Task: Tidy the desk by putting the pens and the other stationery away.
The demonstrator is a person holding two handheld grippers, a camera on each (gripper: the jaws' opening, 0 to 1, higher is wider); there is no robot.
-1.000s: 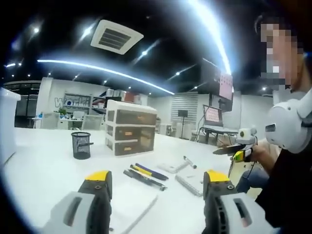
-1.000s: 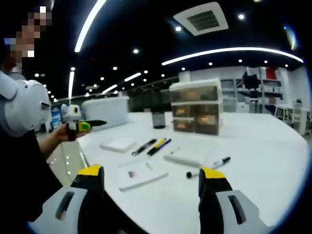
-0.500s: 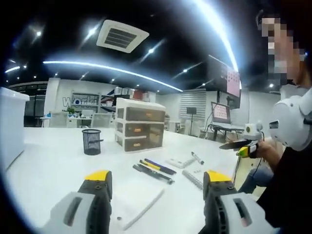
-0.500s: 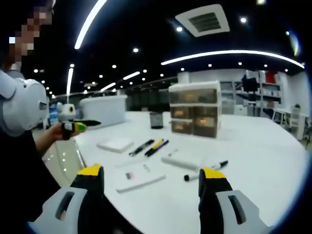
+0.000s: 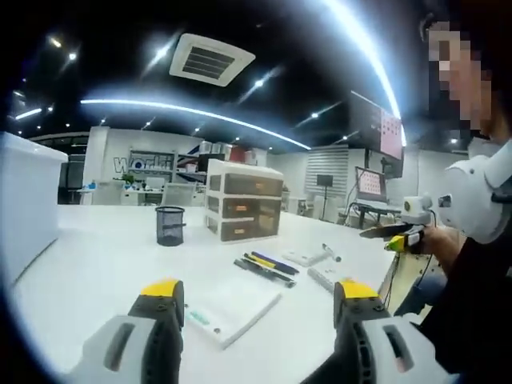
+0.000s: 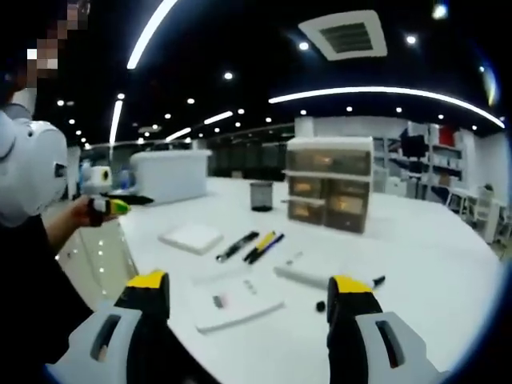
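We see both jaws apart on our left hand-held gripper and right hand-held gripper, empty above the white counter, pens near a drawer unit, wall lettering too blurred to read.

Light: bright ceiling strips and spots, dark ceiling
Glare: streaks flare across the top
Distortion: strong fisheye bending at edges
Focus: soft, slightly blurred throughout

ceiling vent | wall screen | large white bin
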